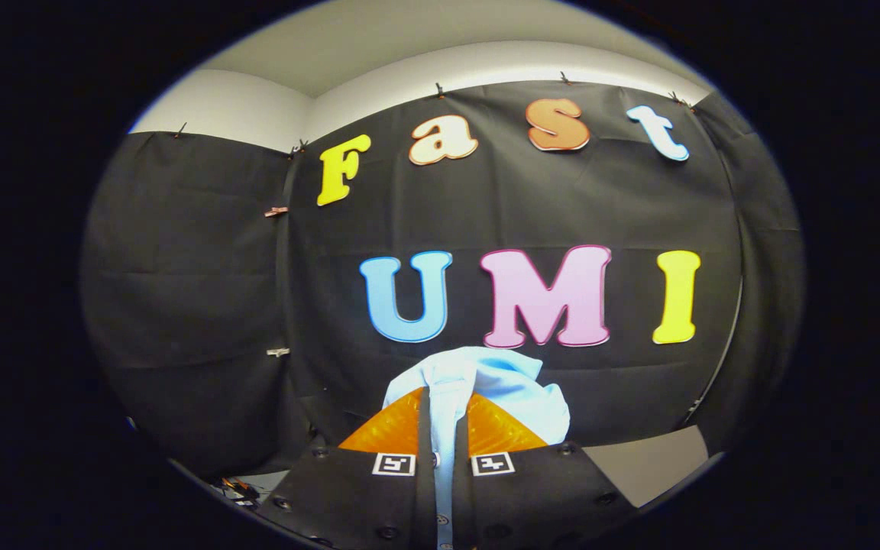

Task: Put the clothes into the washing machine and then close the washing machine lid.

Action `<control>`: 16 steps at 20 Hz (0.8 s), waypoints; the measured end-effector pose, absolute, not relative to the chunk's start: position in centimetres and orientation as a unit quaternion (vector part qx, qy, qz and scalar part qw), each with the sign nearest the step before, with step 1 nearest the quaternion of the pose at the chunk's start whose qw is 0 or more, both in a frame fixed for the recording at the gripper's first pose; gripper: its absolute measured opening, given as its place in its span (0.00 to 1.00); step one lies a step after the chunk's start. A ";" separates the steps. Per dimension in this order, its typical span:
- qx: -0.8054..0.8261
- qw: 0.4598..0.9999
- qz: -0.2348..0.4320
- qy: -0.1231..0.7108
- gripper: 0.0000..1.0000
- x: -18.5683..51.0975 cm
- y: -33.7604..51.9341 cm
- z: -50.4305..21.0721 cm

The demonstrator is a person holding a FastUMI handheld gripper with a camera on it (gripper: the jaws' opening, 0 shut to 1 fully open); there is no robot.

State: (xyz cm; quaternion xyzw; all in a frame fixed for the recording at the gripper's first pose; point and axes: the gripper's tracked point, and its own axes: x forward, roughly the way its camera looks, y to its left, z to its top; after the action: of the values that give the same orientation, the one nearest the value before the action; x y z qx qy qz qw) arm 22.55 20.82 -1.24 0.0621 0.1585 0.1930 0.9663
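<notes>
A light blue shirt with a buttoned placket is pinched between my two fingers, and my gripper is shut on it. The cloth bunches up above and to the right of the fingertips, and a strip of it with buttons runs down through the narrow gap between the fingers. The gripper is held up in the air, facing the booth's black cloth wall.
A grey tabletop shows low to the right of the fingers. Some cables and small parts lie low to the left. The cloth wall stands close ahead and wraps round on the left side.
</notes>
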 end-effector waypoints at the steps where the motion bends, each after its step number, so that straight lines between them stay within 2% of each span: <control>1: 0.069 0.964 0.205 0.157 0.12 22.8 22.3 -1.6; 9: 0.085 0.941 0.278 0.173 0.12 24.2 32.0 -8.9; 16: 0.077 0.914 0.315 0.244 0.12 25.6 36.8 -20.8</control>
State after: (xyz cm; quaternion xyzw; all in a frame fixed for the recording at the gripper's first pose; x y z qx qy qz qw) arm 25.56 36.77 -20.84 0.0769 0.2437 0.3148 0.9141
